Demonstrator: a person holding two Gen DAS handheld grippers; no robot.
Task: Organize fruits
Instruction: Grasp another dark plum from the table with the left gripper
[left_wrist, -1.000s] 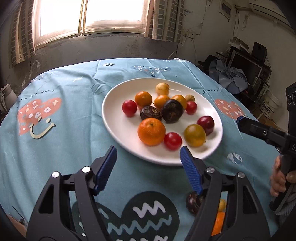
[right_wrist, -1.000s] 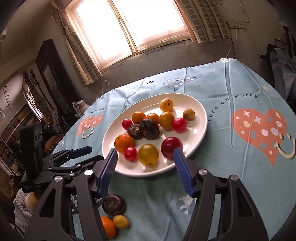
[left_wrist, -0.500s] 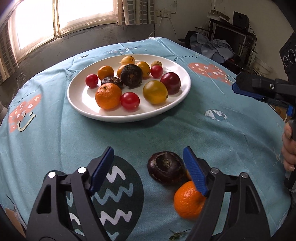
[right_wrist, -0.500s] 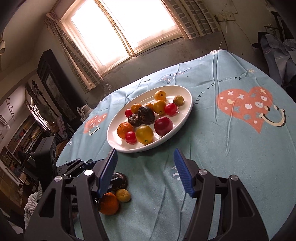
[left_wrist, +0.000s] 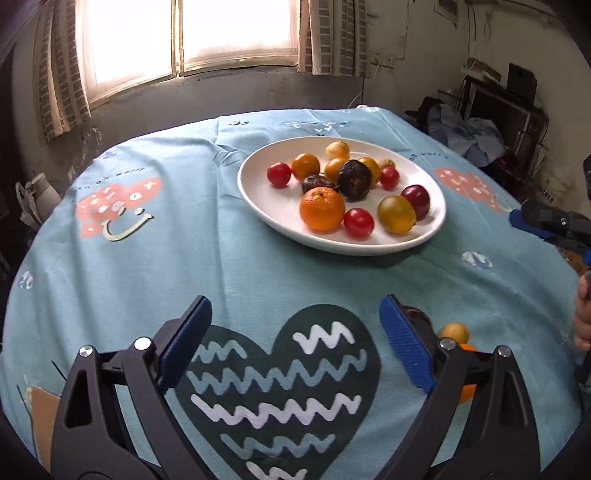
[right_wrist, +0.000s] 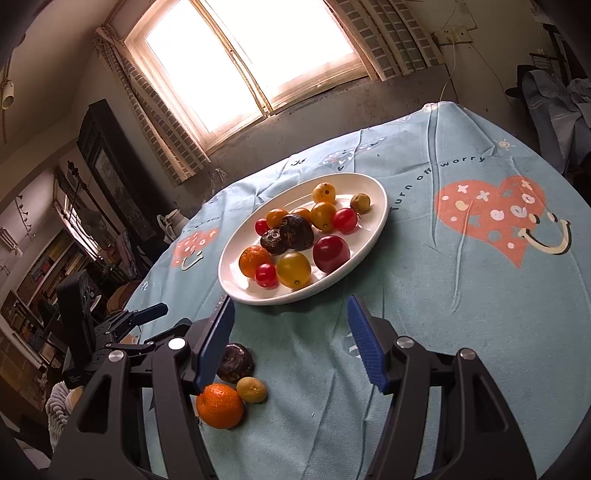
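- Right wrist view: the table (right_wrist: 461, 295), under a blue printed cloth, carries a white plate (right_wrist: 376, 206) of mixed fruit in the middle; three loose fruits lie on the cloth nearer the person, well apart from the plate.
- Loose group, largest first: an orange mandarin (right_wrist: 219, 405), a dark wrinkled fruit (right_wrist: 236, 362) just behind it, and a small yellow-green fruit (right_wrist: 251, 390) touching or nearly touching both. All three are roundish, so no long axis matters for the grip.
- Right gripper (right_wrist: 291, 339): fingers half spread with nothing between them, aimed at the cloth short of the plate. The loose group lies to the outside of its left finger, not in the gap.
- Left wrist view: left gripper (left_wrist: 295, 343) has its fingers spreading wide, only the dark heart print between them. The dark wrinkled fruit (left_wrist: 417, 319) peeks out just behind the right finger, the small yellow-green fruit (left_wrist: 454, 332) beside it, the orange mandarin (left_wrist: 467, 369) mostly hidden by the finger's arm.
- Judgement: the group sits between the two grippers, just outside each gap. The left one looks nearer, and it needs a sideways shift toward its own right before closing.
- Risk: crowded fruits may roll when one is pinched.
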